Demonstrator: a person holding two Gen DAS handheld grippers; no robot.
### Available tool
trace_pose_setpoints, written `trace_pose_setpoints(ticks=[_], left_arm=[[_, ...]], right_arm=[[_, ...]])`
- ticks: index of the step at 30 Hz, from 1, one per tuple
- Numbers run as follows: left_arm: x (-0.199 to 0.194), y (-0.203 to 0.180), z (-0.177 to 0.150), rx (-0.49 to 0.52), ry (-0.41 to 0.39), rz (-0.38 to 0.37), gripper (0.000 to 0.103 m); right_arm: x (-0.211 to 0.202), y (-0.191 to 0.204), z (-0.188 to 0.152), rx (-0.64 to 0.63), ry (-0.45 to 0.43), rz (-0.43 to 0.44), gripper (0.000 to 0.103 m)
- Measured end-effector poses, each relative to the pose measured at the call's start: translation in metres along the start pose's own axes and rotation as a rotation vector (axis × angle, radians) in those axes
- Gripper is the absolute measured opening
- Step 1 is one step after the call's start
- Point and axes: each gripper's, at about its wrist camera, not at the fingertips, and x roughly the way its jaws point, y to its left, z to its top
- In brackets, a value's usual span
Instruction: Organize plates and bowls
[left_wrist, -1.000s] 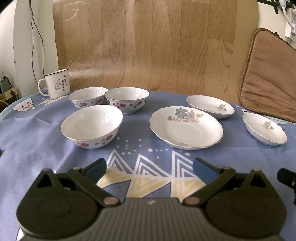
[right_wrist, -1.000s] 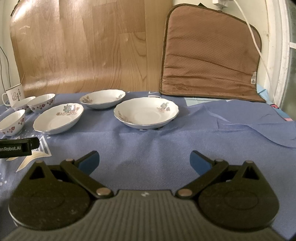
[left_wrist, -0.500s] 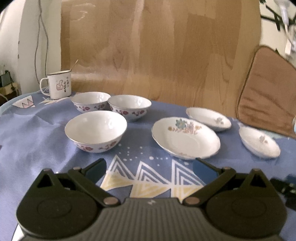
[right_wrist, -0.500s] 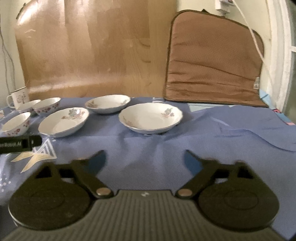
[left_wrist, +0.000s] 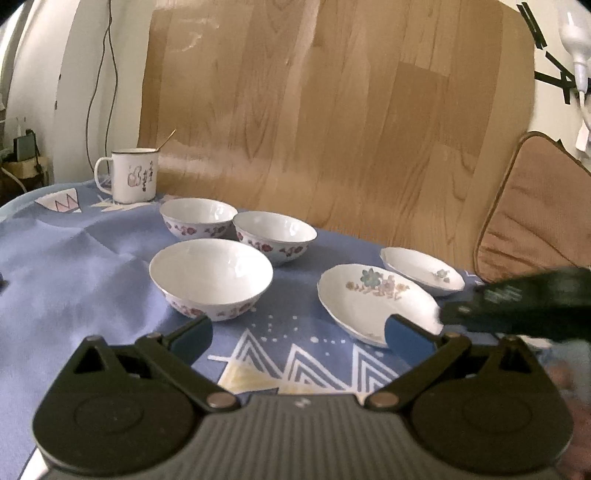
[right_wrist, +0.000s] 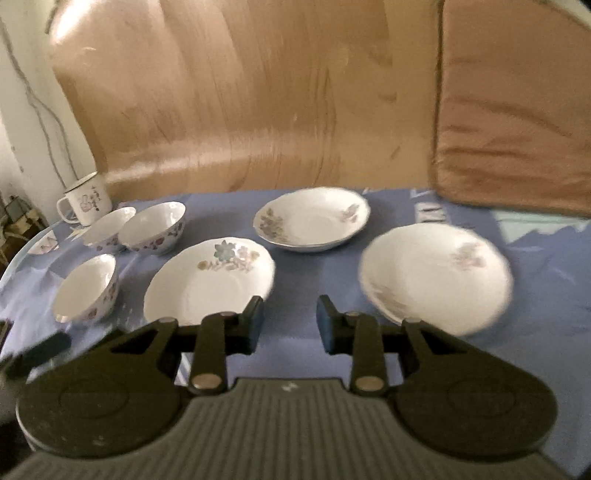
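nothing was stacked yet: three bowls (left_wrist: 210, 277) were seen on the left of the cloth (left_wrist: 74, 258), three plates on the right, all apart, with a mug (left_wrist: 131, 175) behind the bowls. the step in hand was judged to be a reach for a plate (right_wrist: 210, 284), the one with the blue flower. for a clean pick, the rim would best be taken at its near edge, one finger over and one under, then lifted level and set down centred on another plate (right_wrist: 312, 218) to avoid chipping or sliding on the cloth. the right gripper (right_wrist: 290, 325) was seen part closed, a narrow gap left between the pads, nothing held, low over the cloth between the flower plate and the right plate (right_wrist: 436, 277); that view was blurred. the left gripper (left_wrist: 299, 332) was spread wide, empty, touching nothing, aimed between the near bowl and the flower plate.
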Motion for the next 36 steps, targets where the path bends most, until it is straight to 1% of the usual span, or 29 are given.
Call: trace_pose_setpoints(ticks=[2,3,4,5,7,9,11,12,13,14,15,16,17,18,19,21,25,28,30,32,34,35,36], left_arm=[[0.000,-0.001,0.000,0.007,-0.001,-0.005,0.103],[0.000,-0.001,0.000,0.008,-0.003,-0.006,0.103],[0.000,-0.001,0.000,0.007,-0.003,-0.008,0.103],[0.001,-0.001,0.000,0.006,-0.001,-0.012,0.103],[0.002,0.000,0.001,0.002,0.007,-0.023,0.102],[0.003,0.001,0.001,0.003,0.020,-0.045,0.102],[0.005,0.000,0.001,0.010,0.050,-0.099,0.102],[0.008,-0.002,0.001,0.018,0.079,-0.142,0.101],[0.012,-0.005,0.001,0.022,0.118,-0.186,0.096],[0.016,-0.010,0.000,0.017,0.164,-0.228,0.080],[0.020,-0.017,-0.002,0.015,0.205,-0.260,0.073],[0.018,-0.028,-0.005,0.047,0.192,-0.252,0.063],[0.019,-0.042,-0.008,0.087,0.210,-0.273,0.043],[0.017,-0.055,-0.011,0.118,0.218,-0.294,0.043],[0.016,-0.068,-0.013,0.140,0.228,-0.313,0.036],[0.013,-0.102,-0.020,0.185,0.246,-0.352,0.036],[0.008,-0.166,-0.035,0.286,0.260,-0.442,0.037],[0.010,-0.216,-0.044,0.352,0.270,-0.503,0.037],[0.011,-0.242,-0.051,0.408,0.253,-0.517,0.039],[0.018,-0.266,-0.053,0.462,0.224,-0.506,0.046],[0.029,-0.283,-0.051,0.479,0.225,-0.517,0.046],[0.034,-0.287,-0.049,0.483,0.220,-0.516,0.046],[0.039,-0.288,-0.047,0.477,0.211,-0.500,0.049]], right_arm=[[0.017,0.000,0.005,0.043,0.030,0.002,0.035],[0.025,0.000,0.007,0.058,0.051,0.012,0.034],[0.028,0.001,0.005,0.062,0.064,0.030,0.026],[0.027,0.002,0.005,0.057,0.064,0.049,0.016],[0.018,0.004,0.002,0.053,0.070,0.048,0.015],[0.005,-0.001,-0.005,0.068,0.088,0.076,0.015],[-0.007,-0.009,-0.014,0.084,0.101,0.090,0.015],[-0.016,-0.016,-0.021,0.095,0.110,0.101,0.015],[-0.024,-0.022,-0.027,0.108,0.117,0.116,0.015],[-0.032,-0.029,-0.034,0.118,0.121,0.131,0.015],[-0.040,-0.035,-0.040,0.123,0.120,0.140,0.015],[-0.048,-0.041,-0.046,0.125,0.113,0.142,0.015],[-0.057,-0.047,-0.053,0.127,0.102,0.139,0.014],[-0.066,-0.055,-0.059,0.132,0.089,0.133,0.014],[-0.074,-0.063,-0.064,0.141,0.075,0.123,0.014],[-0.089,-0.080,-0.072,0.159,0.039,0.088,0.013],[-0.120,-0.116,-0.087,0.165,-0.059,-0.070,0.013],[-0.135,-0.153,-0.094,0.217,-0.102,-0.156,0.012],[-0.141,-0.177,-0.097,0.252,-0.132,-0.203,0.012],[-0.142,-0.195,-0.097,0.271,-0.183,-0.230,0.009],[-0.138,-0.207,-0.096,0.285,-0.233,-0.245,0.009],[-0.133,-0.208,-0.096,0.274,-0.257,-0.255,0.009],[-0.126,-0.206,-0.097,0.242,-0.290,-0.277,0.010]])
